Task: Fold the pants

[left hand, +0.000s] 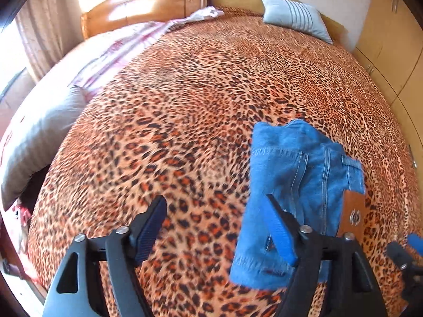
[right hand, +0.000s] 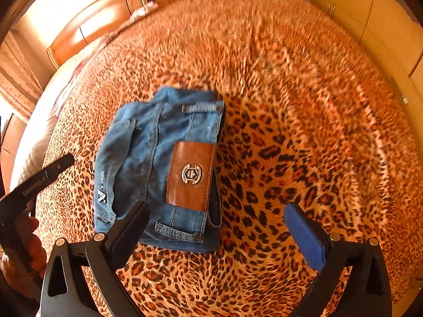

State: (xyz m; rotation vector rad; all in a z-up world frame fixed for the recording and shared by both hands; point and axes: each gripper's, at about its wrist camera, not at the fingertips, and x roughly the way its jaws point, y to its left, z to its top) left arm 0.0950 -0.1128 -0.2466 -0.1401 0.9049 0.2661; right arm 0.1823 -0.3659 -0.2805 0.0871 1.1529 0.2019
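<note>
Blue jeans (left hand: 298,185) lie folded into a compact bundle on the leopard-print bedspread (left hand: 185,105). A brown leather patch (right hand: 190,175) with a metal badge faces up on the jeans (right hand: 142,158). My left gripper (left hand: 215,203) is open over bare bedspread, and its right finger (left hand: 280,232) overlaps the bundle's left edge in that view. My right gripper (right hand: 216,208) is open wide. Its left finger (right hand: 132,227) hangs over the bundle's near edge, and no pad presses on the cloth. A hand (right hand: 26,251) holds the left gripper at the left edge of the right wrist view.
A grey striped pillow (left hand: 296,15) lies at the far side of the bed and a grey pillow (left hand: 39,137) at the left edge. A pink-white sheet (left hand: 119,47) borders the bedspread. A wooden headboard (left hand: 142,8) stands behind, with pale wardrobe doors (left hand: 391,39) along the right.
</note>
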